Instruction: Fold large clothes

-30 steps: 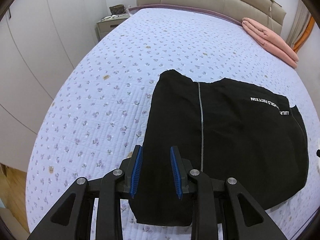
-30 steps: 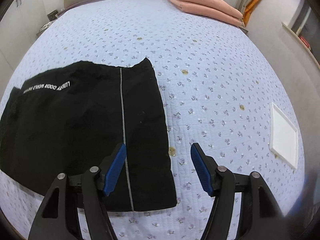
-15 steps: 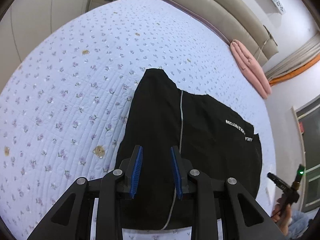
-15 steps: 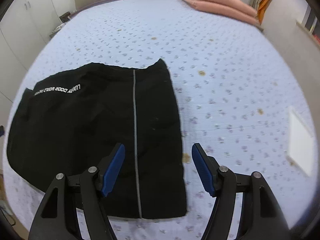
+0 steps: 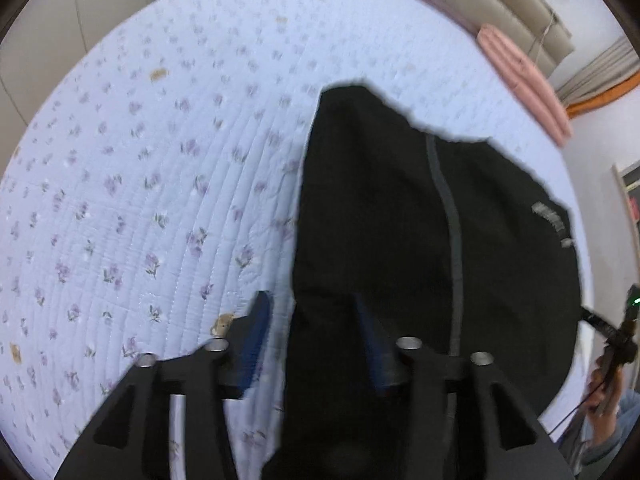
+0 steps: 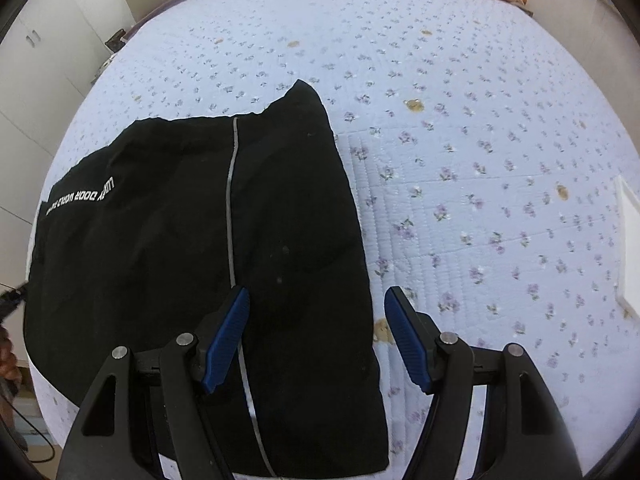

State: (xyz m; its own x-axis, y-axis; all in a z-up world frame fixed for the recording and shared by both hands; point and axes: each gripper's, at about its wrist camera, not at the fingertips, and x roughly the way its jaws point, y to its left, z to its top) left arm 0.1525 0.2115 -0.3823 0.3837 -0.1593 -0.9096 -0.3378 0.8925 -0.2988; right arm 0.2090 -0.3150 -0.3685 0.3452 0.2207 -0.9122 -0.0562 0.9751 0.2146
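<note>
Folded black garment w/ grey stripe [image 6: 192, 248] lies flat on lilac floral quilted bed [image 6: 480, 160]. Left gripper [image 5: 314, 330] jaws apart, straddling garment's edge; right gripper [image 6: 316, 332] jaws wide, above garment's other edge.

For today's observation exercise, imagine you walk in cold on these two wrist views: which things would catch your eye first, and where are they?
The black garment dominates, spread flat on the pale floral bedspread, with a grey stripe and white lettering near its far left. Next come the blue-padded right tongs, open over the garment's right edge, and the left tongs, open across its left edge. A folded pink blanket lies by the headboard.
</note>
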